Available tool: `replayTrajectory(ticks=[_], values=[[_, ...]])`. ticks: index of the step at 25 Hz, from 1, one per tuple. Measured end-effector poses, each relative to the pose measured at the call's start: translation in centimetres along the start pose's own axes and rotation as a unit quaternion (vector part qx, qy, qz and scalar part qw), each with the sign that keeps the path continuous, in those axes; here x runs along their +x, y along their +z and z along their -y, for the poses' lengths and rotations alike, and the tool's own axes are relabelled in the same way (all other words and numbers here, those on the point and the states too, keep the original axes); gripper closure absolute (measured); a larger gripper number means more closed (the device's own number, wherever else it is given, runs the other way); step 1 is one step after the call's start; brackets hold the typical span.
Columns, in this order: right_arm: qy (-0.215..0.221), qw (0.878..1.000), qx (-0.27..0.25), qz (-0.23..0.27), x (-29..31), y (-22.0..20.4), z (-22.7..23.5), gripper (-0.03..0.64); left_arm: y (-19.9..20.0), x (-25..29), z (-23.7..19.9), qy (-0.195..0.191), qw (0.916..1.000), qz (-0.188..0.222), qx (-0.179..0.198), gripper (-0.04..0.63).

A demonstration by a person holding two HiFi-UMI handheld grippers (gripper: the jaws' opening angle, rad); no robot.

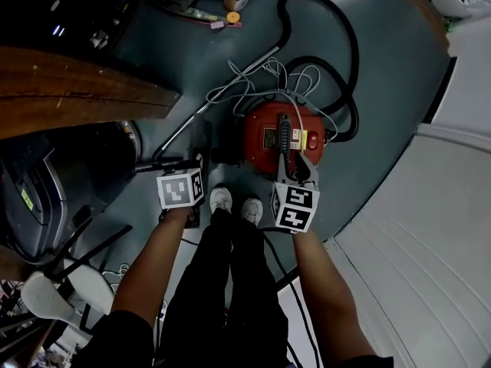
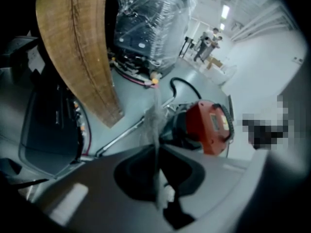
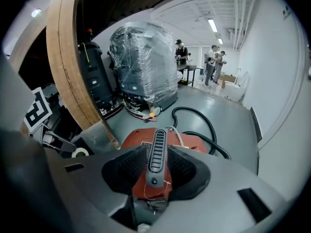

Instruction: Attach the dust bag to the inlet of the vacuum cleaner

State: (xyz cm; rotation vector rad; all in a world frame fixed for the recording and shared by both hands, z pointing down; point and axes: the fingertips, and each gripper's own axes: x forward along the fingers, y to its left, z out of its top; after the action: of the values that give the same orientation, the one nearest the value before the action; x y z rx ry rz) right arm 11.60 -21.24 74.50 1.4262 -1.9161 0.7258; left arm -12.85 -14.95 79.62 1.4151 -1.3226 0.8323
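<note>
In my left gripper (image 2: pixel 156 150) the jaws are clamped on a thin, pale grey, filmy sheet that I take to be the dust bag (image 2: pixel 156 123). I see it edge-on. Its long axis runs straight out along the jaws, and its free end points down toward the floor and the vacuum.

My right gripper (image 3: pixel 156 148) is released, its jaws apart either side of the black ribbed carry handle (image 3: pixel 156 157) without pressing on it, as far as I can tell.

That handle tops the round red vacuum cleaner (image 1: pixel 261 125), which stands on the grey-green floor (image 1: pixel 368 113) just beyond my shoes. The handle's long axis runs away from me, across the middle of the lid. A black hose (image 1: pixel 337 52) leaves the body's far side and loops off, and a thin metal wand (image 1: pixel 222 94) lies slanting to the left.

As I judge it, little is done. The bag is in hand, but the red body looks shut. No inlet shows, and the bag is well apart from it. Opening the body and seating the bag remain.
</note>
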Motion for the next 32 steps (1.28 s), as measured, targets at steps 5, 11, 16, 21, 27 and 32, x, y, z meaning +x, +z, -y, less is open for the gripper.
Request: replayTrajectory(ticks=[5, 11, 16, 21, 27, 32], values=[[0.009, 1.000, 0.001, -0.025, 2.5, -1.2, -0.2, 0.458, -0.6, 1.8, -0.6, -0.005, 0.9999, 0.007, -0.012, 0.577], [0.005, 0.999, 0.004, -0.052, 4.2, -2.4, -0.5, 0.440, -1.2, 3.6, -1.4, -0.006, 0.9998, 0.005, -0.021, 0.577], [-0.012, 0.998, 0.011, -0.054, 4.4, -2.7, 0.0, 0.471, -1.0, 4.8, -1.2, -0.009, 0.9999, 0.013, -0.004, 0.577], [-0.019, 0.997, 0.026, -0.068, 4.5, -2.7, 0.3, 0.480, -1.4, 6.1, -0.8, -0.023, 0.9995, 0.020, -0.001, 0.577], [-0.008, 0.997, 0.023, -0.073, 4.5, -2.8, 0.1, 0.482, -1.3, 6.4, -0.7, -0.018, 0.9995, 0.023, -0.012, 0.577], [0.008, 0.996, 0.025, -0.087, 4.6, -2.8, 0.1, 0.481, -1.4, 7.1, 0.7, -0.032, 0.9991, 0.027, -0.007, 0.578]])
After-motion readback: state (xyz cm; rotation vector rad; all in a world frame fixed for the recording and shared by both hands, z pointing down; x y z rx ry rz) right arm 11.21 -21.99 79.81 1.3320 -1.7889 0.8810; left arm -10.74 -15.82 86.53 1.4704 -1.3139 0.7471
